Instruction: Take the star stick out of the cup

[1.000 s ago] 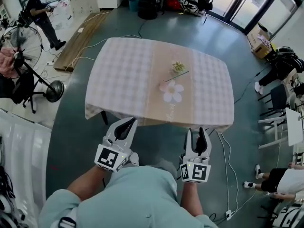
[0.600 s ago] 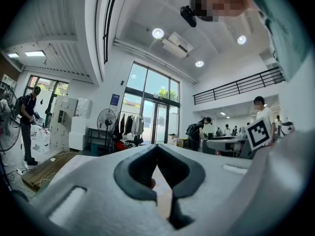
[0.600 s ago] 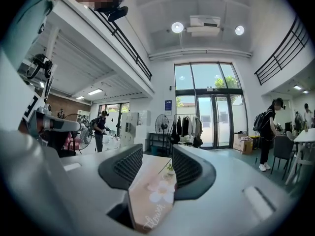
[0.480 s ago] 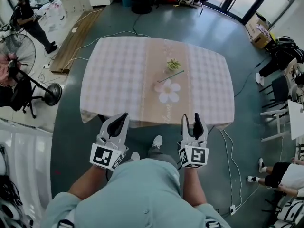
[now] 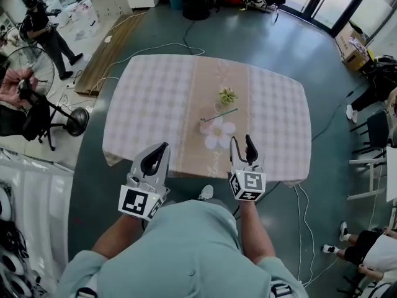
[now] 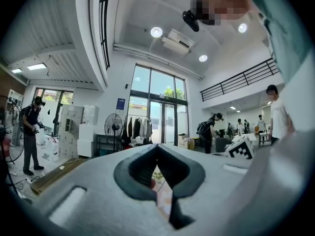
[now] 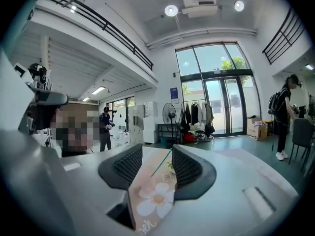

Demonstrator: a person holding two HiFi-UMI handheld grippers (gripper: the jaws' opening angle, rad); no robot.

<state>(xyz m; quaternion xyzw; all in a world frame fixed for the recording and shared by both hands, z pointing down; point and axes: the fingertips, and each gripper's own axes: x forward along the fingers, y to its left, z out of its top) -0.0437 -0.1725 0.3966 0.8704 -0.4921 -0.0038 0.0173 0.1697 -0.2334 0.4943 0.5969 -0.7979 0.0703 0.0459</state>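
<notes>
A thin green stick (image 5: 219, 115) slants across the flower-printed runner (image 5: 214, 79) on the checked table (image 5: 149, 98); its lower end sits by a pale round thing, which may be a clear cup (image 5: 204, 126). A small green spiky object (image 5: 227, 96) stands just beyond it. My right gripper (image 5: 242, 146) is open over the table's near edge, and the stick (image 7: 161, 163) shows far off between its jaws (image 7: 156, 163). My left gripper (image 5: 162, 148) hovers at the near edge to the left, with its tips touching (image 6: 157, 147) and nothing held.
A standing fan (image 5: 37, 89) and a person (image 5: 46, 33) are on the floor at the left. Cables (image 5: 304, 216) trail on the floor at the right near chairs (image 5: 378, 129). A wooden board (image 5: 111, 48) lies beyond the table's left corner.
I have come closer to the table. Both grippers rose toward its near edge, the right one reaching over the cloth.
</notes>
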